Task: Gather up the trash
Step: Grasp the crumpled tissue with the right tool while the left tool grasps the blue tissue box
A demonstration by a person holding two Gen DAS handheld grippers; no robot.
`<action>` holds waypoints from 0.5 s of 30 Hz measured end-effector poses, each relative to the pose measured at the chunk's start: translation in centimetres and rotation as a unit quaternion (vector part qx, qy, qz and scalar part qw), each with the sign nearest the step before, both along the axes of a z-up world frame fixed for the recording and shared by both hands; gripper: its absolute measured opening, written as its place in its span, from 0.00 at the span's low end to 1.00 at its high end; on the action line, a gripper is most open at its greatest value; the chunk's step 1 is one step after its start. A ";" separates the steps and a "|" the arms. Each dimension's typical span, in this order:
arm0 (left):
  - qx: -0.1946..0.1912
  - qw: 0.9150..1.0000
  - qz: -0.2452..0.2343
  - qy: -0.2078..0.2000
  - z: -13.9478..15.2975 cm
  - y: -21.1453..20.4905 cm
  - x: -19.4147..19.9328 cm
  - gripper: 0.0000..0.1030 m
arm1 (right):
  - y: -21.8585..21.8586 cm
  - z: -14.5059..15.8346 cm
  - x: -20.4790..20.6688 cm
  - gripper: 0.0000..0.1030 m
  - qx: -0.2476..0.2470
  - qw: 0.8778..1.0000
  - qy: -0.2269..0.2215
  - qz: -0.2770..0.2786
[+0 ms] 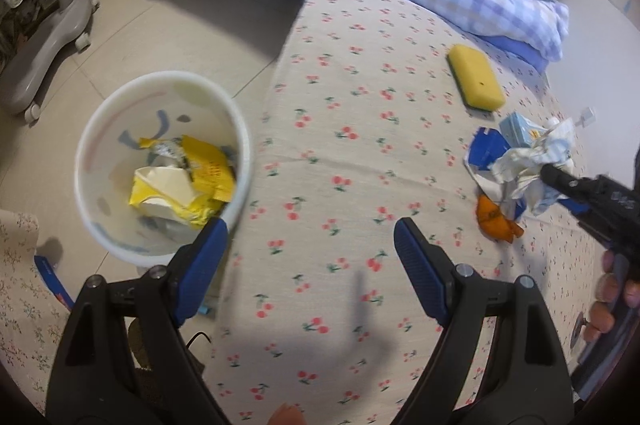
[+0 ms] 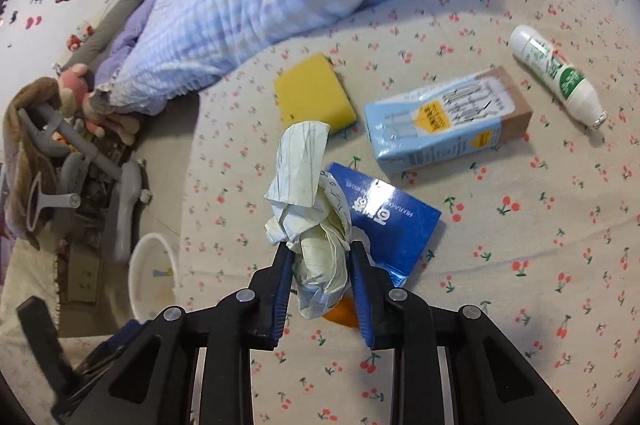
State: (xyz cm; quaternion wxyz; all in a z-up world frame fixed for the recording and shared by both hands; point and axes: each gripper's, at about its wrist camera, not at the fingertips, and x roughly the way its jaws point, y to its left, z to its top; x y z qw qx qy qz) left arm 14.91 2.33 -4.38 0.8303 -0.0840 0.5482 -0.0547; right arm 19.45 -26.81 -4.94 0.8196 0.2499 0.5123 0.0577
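Right tongs [image 2: 318, 253] clamped around crumpled paper [image 2: 308, 185], above bedsheet [image 2: 520, 225].

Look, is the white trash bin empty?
No, the white trash bin on the floor beside the bed already holds yellow wrappers and crumpled paper.

The bed [image 2: 520, 265] wears a matt woven cotton sheet printed with cherries, and near its head edge lies a puffy, crinkled checked quilt [image 2: 248, 5] of soft cloth. The crumpled paper [image 2: 308, 193] is lined, creased and dull, the blue box [image 2: 396, 229] and the pale blue carton [image 2: 448, 121] are smooth, faintly glossy card, the sponge [image 2: 316, 93] is porous yellow foam, and the white bottle [image 2: 556, 73] is shiny plastic. The bin [image 1: 100, 129] on the tiled floor is smooth white plastic holding glossy yellow wrappers [image 1: 192, 185], and the gripper frames are matt black plastic with ribbed blue rubbery pads [image 1: 416, 265]
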 end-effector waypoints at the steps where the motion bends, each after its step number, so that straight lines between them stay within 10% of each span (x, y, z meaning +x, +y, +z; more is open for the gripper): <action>1: -0.001 1.000 -0.004 -0.001 0.0 -0.5 0.1 0.83 | -0.4 0.5 -0.3 0.28 0.002 1.000 -0.006 -0.001; 15: -0.037 0.996 -0.071 -0.036 1.0 -9.0 2.2 0.83 | -11.3 1.2 -7.2 0.28 -0.032 0.997 -0.002 -0.073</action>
